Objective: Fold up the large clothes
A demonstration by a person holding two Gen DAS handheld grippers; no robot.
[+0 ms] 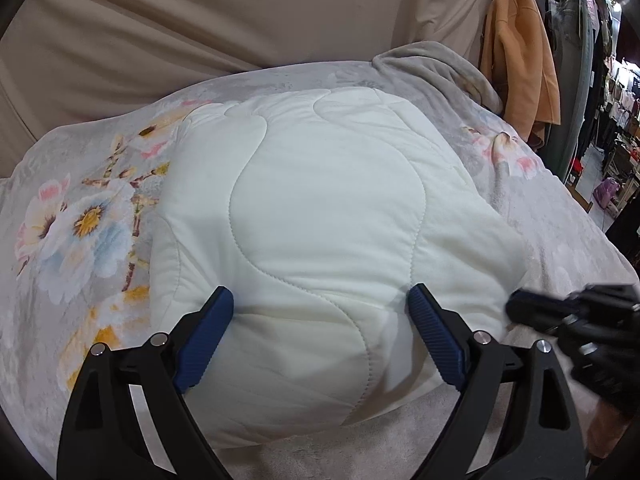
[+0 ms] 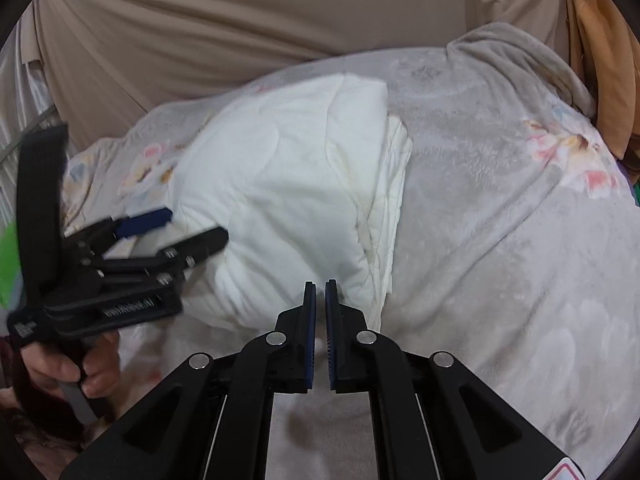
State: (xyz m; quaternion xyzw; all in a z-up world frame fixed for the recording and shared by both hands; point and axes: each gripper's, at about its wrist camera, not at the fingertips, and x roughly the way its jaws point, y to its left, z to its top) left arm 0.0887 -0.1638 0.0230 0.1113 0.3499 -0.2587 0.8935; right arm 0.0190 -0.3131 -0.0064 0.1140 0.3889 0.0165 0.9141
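A white quilted garment [image 1: 320, 216] lies folded into a thick bundle on the floral blanket [image 1: 80, 220]. My left gripper [image 1: 320, 300] is open, its blue pads spread wide over the bundle's near edge and pressing on it. In the right wrist view the bundle [image 2: 280, 184] shows stacked layers along its right side. My right gripper [image 2: 320, 286] is shut and empty, its tips at the bundle's near right corner. The left gripper [image 2: 188, 224] shows there at the left, open against the bundle. The right gripper [image 1: 520, 306] shows blurred in the left wrist view.
A grey floral blanket [image 2: 500, 240] covers the bed. A beige curtain [image 1: 200, 20] hangs behind it. An orange coat [image 1: 520, 52] hangs at the back right, with clothes racks [image 1: 616, 92] beyond. A folded grey blanket edge [image 2: 520, 60] lies at the far right corner.
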